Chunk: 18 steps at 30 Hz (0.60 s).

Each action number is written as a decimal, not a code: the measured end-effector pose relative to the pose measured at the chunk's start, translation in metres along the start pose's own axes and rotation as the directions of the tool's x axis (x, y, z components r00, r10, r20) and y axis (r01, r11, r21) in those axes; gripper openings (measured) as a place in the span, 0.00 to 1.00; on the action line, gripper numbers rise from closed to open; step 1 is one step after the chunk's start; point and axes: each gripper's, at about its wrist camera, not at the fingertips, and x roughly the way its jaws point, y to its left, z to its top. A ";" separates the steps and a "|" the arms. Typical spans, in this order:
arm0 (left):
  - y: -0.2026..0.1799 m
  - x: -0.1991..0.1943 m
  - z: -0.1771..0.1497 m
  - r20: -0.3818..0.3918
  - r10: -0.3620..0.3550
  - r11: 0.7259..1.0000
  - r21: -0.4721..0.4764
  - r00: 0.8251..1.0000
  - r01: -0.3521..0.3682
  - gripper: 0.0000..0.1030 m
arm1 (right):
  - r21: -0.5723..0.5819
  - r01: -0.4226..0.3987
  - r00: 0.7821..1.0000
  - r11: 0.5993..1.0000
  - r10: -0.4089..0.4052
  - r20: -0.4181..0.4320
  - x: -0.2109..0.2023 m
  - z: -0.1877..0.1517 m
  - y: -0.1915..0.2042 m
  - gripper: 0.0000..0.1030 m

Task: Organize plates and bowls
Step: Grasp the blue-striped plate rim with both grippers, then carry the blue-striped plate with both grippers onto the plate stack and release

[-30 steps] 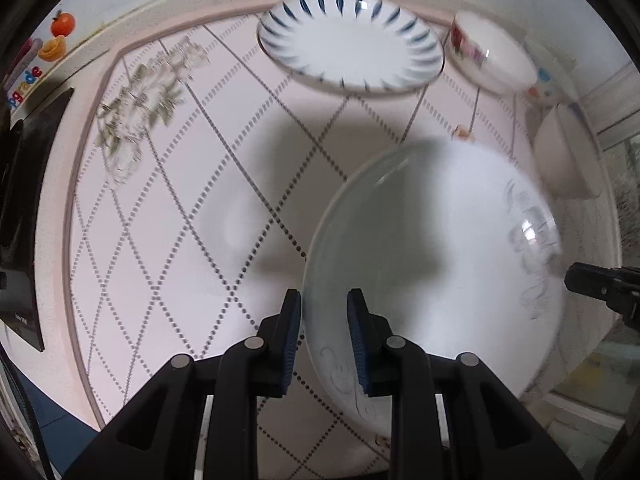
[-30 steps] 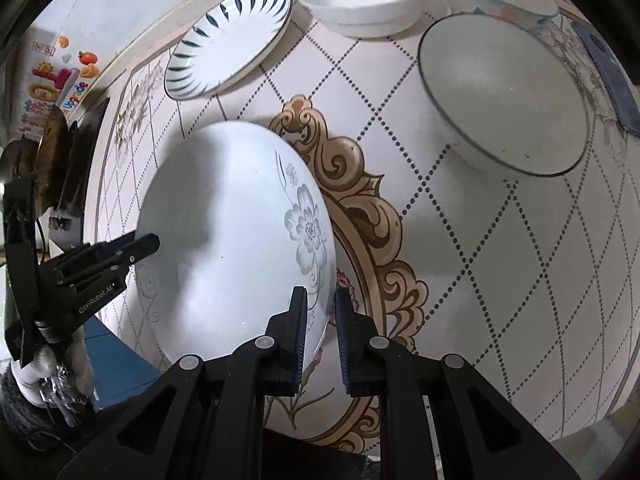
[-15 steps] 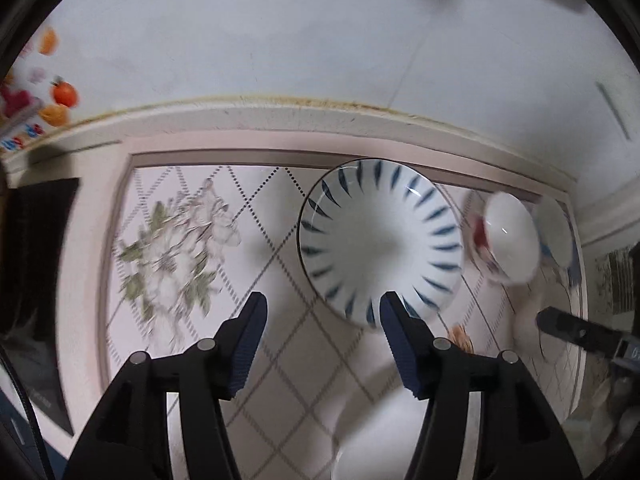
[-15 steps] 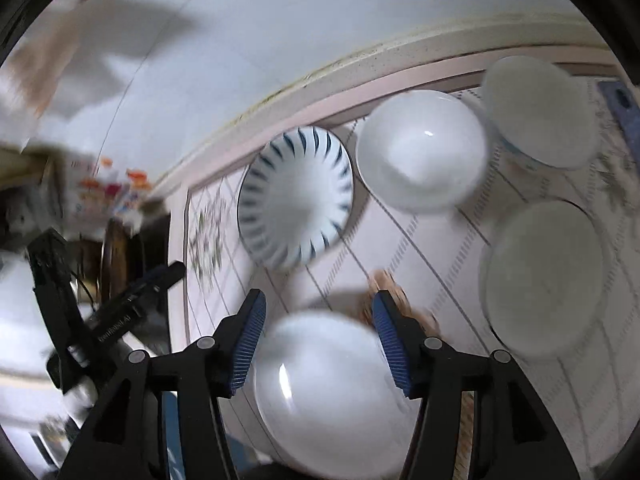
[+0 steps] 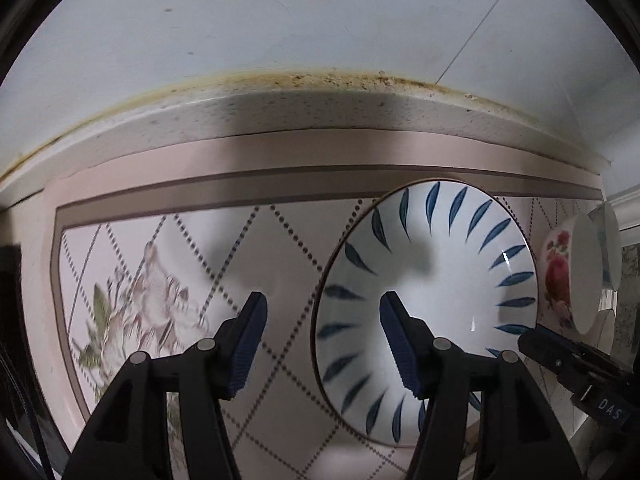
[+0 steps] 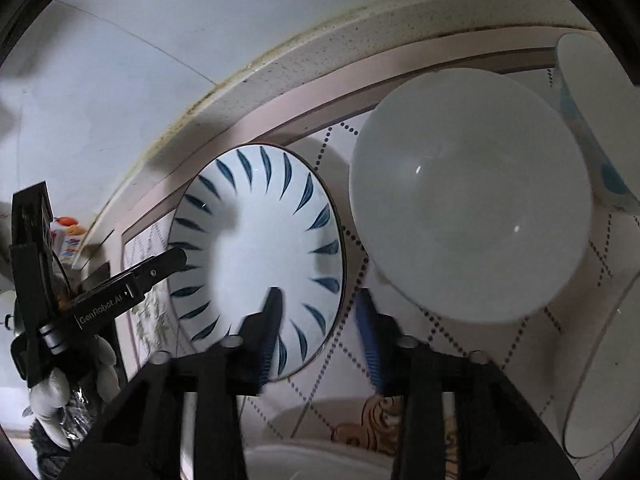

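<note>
A white plate with blue leaf marks (image 5: 440, 292) lies on the patterned tablecloth near the wall; it also shows in the right wrist view (image 6: 260, 264). My left gripper (image 5: 322, 320) is open and empty, its jaws on either side of the plate's left rim. My right gripper (image 6: 318, 312) is open and empty, its jaws on either side of the plate's right rim. A plain white bowl (image 6: 468, 216) sits right of the plate. A rose-patterned bowl (image 5: 568, 280) stands at the right edge of the left wrist view.
The tiled wall (image 5: 320, 20) and a stone ledge (image 5: 320, 116) close off the back. A blue-dotted bowl (image 6: 600, 128) and a grey-rimmed plate (image 6: 608, 380) lie at the right. The rim of a white plate (image 6: 320, 460) shows at the bottom edge.
Both grippers let go of the large flower plate, opened wide and moved forward to the blue-leaf plate, which now sits between them.
</note>
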 end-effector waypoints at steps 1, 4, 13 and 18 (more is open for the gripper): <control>-0.001 0.002 0.001 -0.004 0.004 1.000 0.008 1.000 -0.004 0.55 | 0.003 0.004 1.000 1.000 -0.004 0.001 0.003 0.001 0.001 0.30; -0.003 0.006 0.004 0.005 0.009 0.999 0.032 1.000 -0.009 0.40 | 0.006 0.031 0.999 1.000 -0.031 0.010 0.012 0.003 0.003 0.28; -0.016 0.007 -0.003 0.017 -0.002 0.998 0.069 1.000 0.001 0.20 | 0.020 0.041 0.999 0.999 -0.041 0.016 0.021 0.008 0.000 0.15; -0.014 -0.005 -0.010 0.035 0.010 0.998 0.064 0.999 -0.012 0.15 | 0.008 0.033 0.999 0.999 -0.034 0.020 0.020 0.006 0.000 0.14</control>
